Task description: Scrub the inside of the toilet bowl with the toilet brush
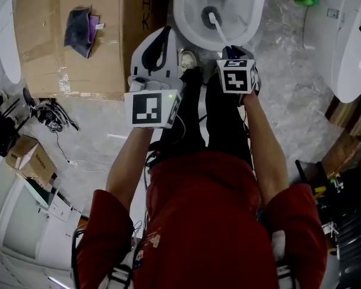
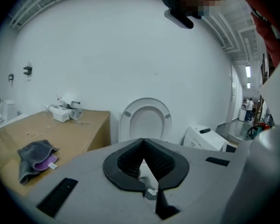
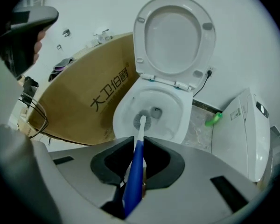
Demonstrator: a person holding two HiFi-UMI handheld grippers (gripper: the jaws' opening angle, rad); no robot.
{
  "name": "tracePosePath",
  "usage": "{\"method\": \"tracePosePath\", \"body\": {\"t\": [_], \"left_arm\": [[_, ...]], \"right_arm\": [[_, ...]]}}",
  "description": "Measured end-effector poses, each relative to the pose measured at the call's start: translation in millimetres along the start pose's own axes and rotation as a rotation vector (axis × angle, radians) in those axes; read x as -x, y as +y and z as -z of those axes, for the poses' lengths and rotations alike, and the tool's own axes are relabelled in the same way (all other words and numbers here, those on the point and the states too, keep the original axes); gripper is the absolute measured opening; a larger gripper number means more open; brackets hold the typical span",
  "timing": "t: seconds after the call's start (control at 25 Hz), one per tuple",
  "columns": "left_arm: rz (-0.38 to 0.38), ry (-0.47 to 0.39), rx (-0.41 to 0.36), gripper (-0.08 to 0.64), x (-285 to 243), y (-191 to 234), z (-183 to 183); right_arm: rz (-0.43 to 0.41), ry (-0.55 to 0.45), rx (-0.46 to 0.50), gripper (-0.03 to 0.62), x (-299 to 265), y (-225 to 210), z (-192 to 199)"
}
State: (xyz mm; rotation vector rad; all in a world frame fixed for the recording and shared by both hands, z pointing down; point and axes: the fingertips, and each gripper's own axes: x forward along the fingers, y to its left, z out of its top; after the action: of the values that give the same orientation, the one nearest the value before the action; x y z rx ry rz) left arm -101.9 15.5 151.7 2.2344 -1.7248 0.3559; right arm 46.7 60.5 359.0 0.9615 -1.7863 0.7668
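toilet brush [image 3: 136, 157] between jaws — bristles in toilet bowl [image 3: 126, 111]

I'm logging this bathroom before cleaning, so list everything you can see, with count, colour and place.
toilet: one, white, lid up, ahead of the person
toilet brush: one, blue and white handle, grey head, head down in the toilet bowl
cardboard box: one, brown, left of the toilet
cloth: one, grey and purple, on the cardboard box
green object: one, on the floor right of the toilet
white fixture: one, far right
left tool: grey, shut, empty
right tool: grey, shut on the toilet brush
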Motion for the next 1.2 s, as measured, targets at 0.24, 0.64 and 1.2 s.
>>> {"method": "tracePosePath", "body": {"t": [0.24,0.64,1.2], "left_arm": [[-0.041,-0.054,-0.015,0.011,37.2,1.6,-51.2],[-0.058,-0.176,-0.025,0.011,79.6,-5.1,-134.4],[0.019,-0.348,-0.075,0.011,82.2,-33.6,-231.0]], "right_arm": [[0.007,-0.117,-0.007,0.061,84.5,9.7,-28.3],[0.067,-0.409,-0.068,0.061,243.0,-6.5,-77.4],[0.242,-0.833,-0.107,0.061,394.1,-51.9,-142.6]]}}
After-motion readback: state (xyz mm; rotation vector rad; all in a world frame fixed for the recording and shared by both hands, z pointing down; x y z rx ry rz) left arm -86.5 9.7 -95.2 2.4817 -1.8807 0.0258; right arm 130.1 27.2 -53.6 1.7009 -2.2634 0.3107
